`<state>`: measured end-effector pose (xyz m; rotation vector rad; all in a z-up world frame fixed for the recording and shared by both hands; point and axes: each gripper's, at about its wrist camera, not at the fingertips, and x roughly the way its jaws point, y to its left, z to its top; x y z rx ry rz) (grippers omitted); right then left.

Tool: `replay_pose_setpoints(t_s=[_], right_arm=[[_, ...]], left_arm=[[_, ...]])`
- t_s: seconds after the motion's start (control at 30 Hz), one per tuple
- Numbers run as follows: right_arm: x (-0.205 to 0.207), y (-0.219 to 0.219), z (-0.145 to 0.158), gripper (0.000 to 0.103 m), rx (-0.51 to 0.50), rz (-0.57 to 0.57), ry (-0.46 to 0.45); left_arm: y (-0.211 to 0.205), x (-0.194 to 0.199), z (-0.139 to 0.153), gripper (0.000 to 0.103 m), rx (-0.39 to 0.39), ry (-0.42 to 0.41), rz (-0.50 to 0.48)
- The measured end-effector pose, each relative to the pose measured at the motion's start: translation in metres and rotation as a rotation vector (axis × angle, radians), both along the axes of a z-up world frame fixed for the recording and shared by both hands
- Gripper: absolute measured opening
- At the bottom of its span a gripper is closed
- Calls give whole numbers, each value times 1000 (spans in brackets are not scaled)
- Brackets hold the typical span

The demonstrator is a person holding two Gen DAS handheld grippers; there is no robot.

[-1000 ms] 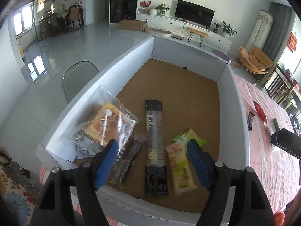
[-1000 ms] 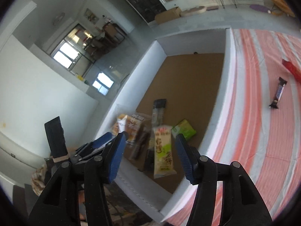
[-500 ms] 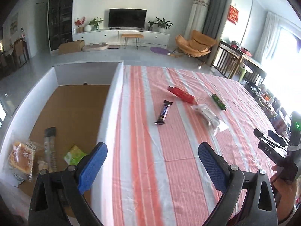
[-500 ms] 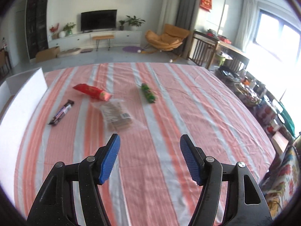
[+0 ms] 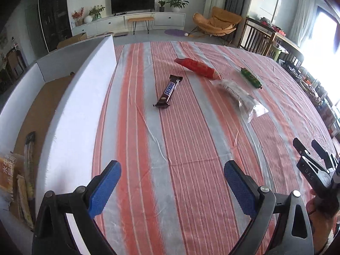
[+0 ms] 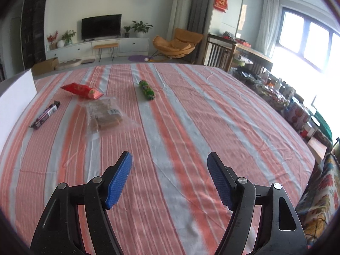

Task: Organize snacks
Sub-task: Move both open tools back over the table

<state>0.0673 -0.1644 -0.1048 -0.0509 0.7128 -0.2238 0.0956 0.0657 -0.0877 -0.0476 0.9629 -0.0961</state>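
Observation:
On the striped tablecloth lie a Snickers bar (image 5: 169, 90) (image 6: 45, 114), a red snack pack (image 5: 197, 68) (image 6: 81, 90), a clear bag of brown biscuits (image 5: 240, 96) (image 6: 104, 115) and a green wrapped roll (image 5: 250, 78) (image 6: 146, 90). A white box (image 5: 85, 97) with a brown floor stands at the left and holds several snack packs (image 5: 17, 174). My left gripper (image 5: 172, 184) is open and empty above the cloth beside the box. My right gripper (image 6: 170, 178) is open and empty over the cloth, well short of the snacks; it also shows in the left wrist view (image 5: 314, 163).
The table (image 6: 212, 127) is covered by a red, white and grey striped cloth. Cluttered goods (image 6: 282, 97) line its right edge. A floral cushion (image 6: 318, 195) sits at the lower right. Beyond the table are a TV unit (image 6: 99, 44) and an orange chair (image 6: 176, 42).
Both grippers swung from above the box to the right over the striped cloth and stayed open. The loose snacks on the table are now ahead of them.

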Motion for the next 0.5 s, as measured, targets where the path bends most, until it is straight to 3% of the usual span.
replay_pose_setpoints(t_s=[0.5], right_arm=[[17, -24, -27, 77, 71, -58, 94]], left_arm=[[-61, 32, -67, 97, 63, 58, -74]])
